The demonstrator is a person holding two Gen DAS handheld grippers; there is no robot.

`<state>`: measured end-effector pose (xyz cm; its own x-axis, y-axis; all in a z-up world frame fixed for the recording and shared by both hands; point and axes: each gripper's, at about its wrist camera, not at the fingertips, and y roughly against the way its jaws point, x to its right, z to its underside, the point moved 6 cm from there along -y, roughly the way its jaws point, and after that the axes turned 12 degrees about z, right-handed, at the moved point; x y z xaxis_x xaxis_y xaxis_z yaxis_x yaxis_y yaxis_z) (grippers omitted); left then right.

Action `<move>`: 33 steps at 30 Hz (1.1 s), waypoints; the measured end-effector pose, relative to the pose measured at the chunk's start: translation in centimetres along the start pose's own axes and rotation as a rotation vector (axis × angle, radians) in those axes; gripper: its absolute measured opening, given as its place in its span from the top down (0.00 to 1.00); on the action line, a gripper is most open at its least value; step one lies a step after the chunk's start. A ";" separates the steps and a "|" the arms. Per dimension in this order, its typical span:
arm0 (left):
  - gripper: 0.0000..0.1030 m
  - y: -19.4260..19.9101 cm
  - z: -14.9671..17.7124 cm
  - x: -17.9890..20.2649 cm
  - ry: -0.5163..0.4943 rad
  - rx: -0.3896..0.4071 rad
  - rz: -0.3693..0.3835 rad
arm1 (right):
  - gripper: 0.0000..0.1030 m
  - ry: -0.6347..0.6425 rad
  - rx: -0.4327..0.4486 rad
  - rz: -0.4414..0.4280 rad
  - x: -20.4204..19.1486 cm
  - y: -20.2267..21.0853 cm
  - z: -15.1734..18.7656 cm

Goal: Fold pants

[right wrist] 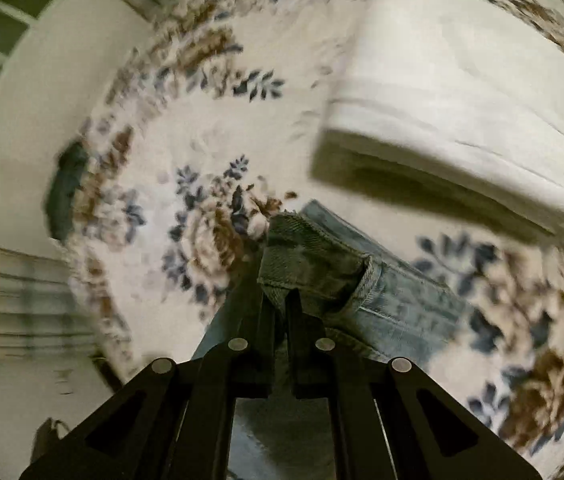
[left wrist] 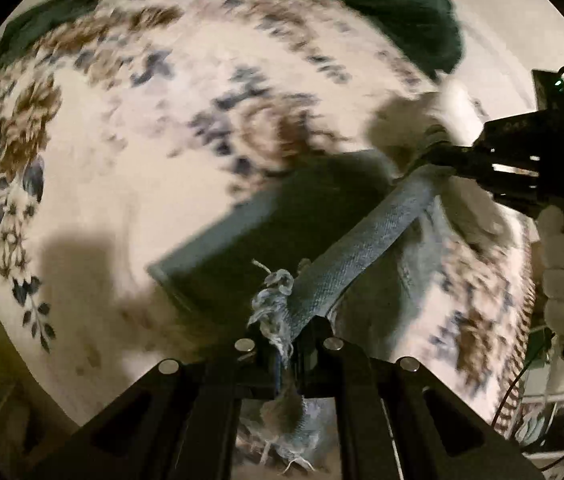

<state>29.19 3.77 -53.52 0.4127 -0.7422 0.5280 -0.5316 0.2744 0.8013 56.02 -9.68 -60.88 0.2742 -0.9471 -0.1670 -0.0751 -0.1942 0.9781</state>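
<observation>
The pants are light blue jeans (left wrist: 366, 240), held up above a floral bedspread (left wrist: 122, 184). My left gripper (left wrist: 288, 340) is shut on a frayed leg hem (left wrist: 274, 296). The hem stretches taut up and right to my right gripper (left wrist: 438, 156), which shows in the left wrist view pinching the other end. In the right wrist view my right gripper (right wrist: 280, 304) is shut on a folded denim hem (right wrist: 310, 256), with the rest of the jeans (right wrist: 406, 304) hanging below to the right. Both views are motion-blurred.
A folded white towel or blanket (right wrist: 462, 112) lies on the bed at upper right. A dark green garment (left wrist: 394, 12) lies at the far side, another dark cloth (left wrist: 42, 20) at upper left. The bed edge and floor (right wrist: 22, 120) are at left.
</observation>
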 end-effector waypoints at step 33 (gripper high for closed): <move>0.12 -6.9 20.4 -0.1 0.986 0.070 0.396 | 0.09 -0.074 -0.235 -0.199 15.0 -6.3 10.6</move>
<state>17.73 -10.51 -64.91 0.6010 0.2241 0.7672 -0.7878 0.3285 0.5211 50.39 -25.38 -70.83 0.1902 -0.9140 -0.3584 0.1991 -0.3216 0.9257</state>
